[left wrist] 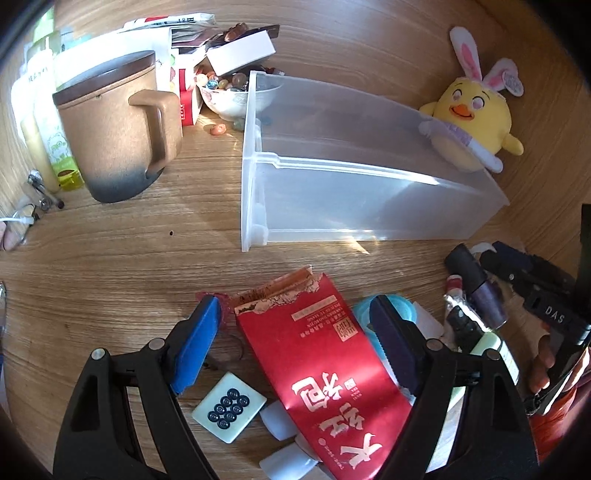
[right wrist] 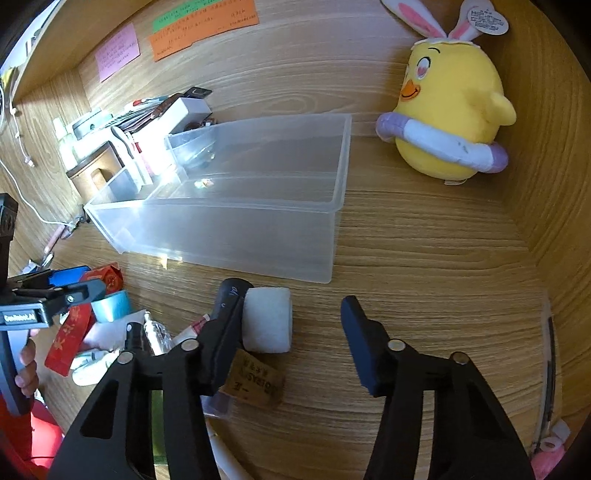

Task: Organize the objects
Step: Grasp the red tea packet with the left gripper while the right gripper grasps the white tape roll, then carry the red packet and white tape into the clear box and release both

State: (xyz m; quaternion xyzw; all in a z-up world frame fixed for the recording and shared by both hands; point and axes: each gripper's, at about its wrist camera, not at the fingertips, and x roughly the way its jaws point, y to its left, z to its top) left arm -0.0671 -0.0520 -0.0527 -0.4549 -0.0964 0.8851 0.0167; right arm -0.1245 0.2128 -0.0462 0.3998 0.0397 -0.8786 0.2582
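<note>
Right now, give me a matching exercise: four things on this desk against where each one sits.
1. red paper packet
2. yellow plush chick
3. brown lidded mug
4. white foam block

a. left of the clear plastic bin
b. between the left hand-held gripper fingers
c. against a right hand-held gripper finger
d. right of the bin

Pairs: 1-b, 2-d, 3-a, 4-c

Wood-grain desk (right wrist: 424,236), lit by hard sunlight in bright patches. Same wood for back panel (right wrist: 314,55) and side wall (right wrist: 554,147). Pink, green, orange notes (right wrist: 203,26) stuck on panel.
</note>
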